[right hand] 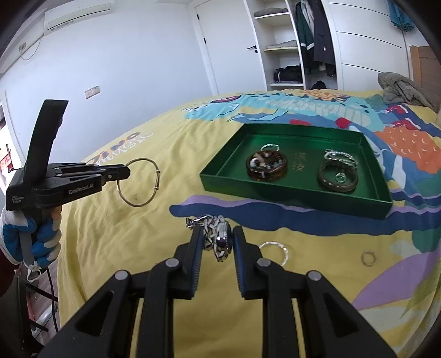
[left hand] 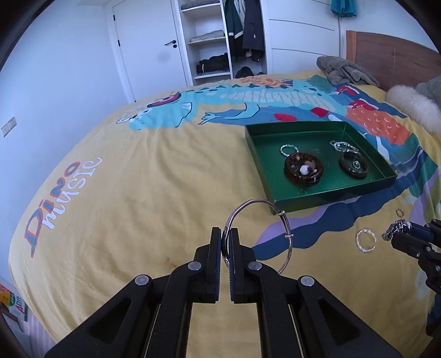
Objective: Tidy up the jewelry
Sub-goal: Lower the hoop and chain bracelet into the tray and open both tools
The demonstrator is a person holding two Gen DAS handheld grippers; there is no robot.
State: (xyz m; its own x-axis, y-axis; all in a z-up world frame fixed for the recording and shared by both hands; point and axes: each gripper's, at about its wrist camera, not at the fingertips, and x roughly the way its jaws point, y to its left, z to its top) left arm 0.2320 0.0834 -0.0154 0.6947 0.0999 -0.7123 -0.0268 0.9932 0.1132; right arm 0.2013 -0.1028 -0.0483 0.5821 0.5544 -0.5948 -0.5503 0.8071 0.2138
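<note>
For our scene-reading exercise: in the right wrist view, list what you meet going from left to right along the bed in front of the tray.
Left gripper → bangle → watch in the right gripper → twisted silver ring → small ring.

A bedroom in a home. A bed (left hand: 137,192) fills most of both views, spread with a yellow cover printed with a cartoon dinosaur and the words "Dino music". A wooden headboard (left hand: 391,55) stands at its far right edge, with a crumpled grey blanket (left hand: 344,70) and a fluffy white pillow (left hand: 410,106) near that corner. Beyond the bed's far edge is a white door (left hand: 148,46) and an open wardrobe (left hand: 209,41) with folded clothes on shelves and jackets (left hand: 245,24) hanging. An air conditioner (right hand: 80,13) sits high on the white wall.
</note>
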